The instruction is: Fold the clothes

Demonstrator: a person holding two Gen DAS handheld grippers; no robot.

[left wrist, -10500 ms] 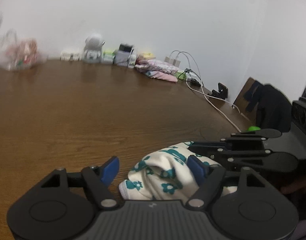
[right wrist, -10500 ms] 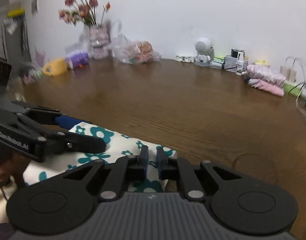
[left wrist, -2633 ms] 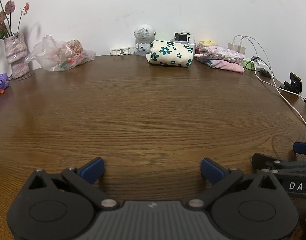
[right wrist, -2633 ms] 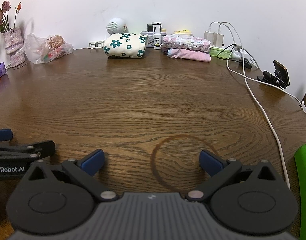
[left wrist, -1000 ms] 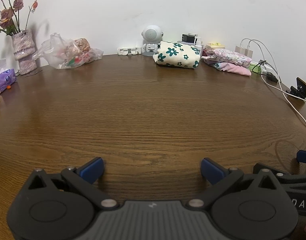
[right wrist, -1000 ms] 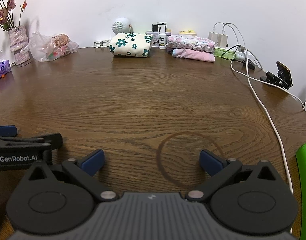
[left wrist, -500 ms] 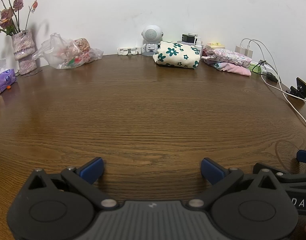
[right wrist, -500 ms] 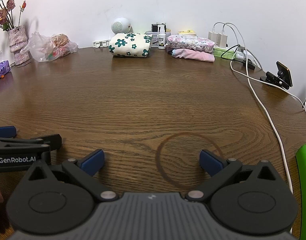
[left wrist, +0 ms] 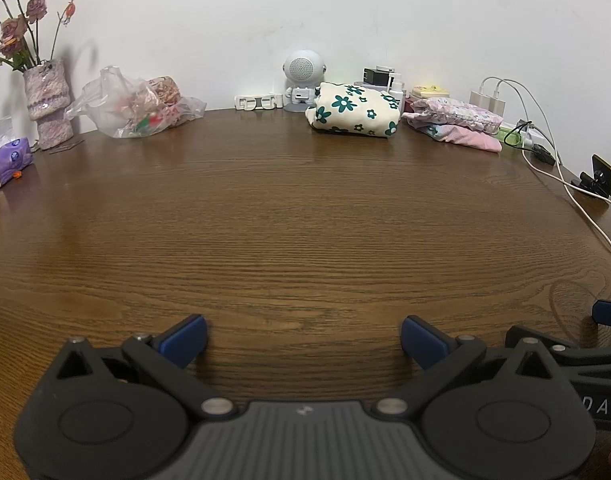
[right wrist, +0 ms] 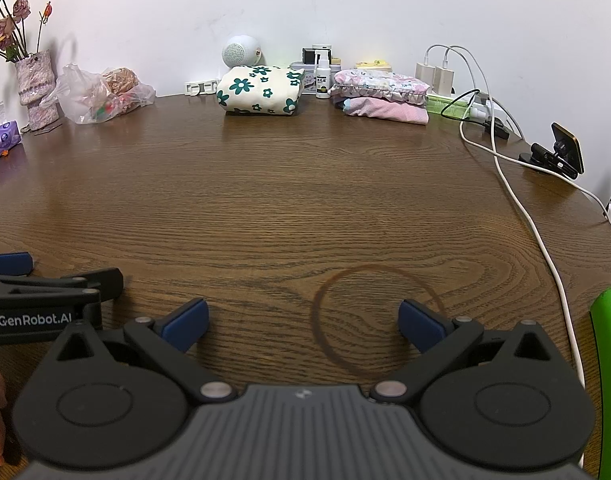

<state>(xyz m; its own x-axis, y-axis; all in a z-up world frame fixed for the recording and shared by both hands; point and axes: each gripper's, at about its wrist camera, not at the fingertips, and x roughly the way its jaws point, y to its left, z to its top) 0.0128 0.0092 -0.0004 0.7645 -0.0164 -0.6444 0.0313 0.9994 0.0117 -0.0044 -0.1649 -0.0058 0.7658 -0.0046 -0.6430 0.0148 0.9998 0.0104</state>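
Resting folded by the wall, the floral garment (left wrist: 355, 110) (cream, teal flowers); both claws (left wrist: 303, 338) (right wrist: 303, 322) gape empty.

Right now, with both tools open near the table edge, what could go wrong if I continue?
The white cable trails beside the right tool; a sweep may snag it. The folded floral garment sits close against a small spray bottle, which a reach there might tip.
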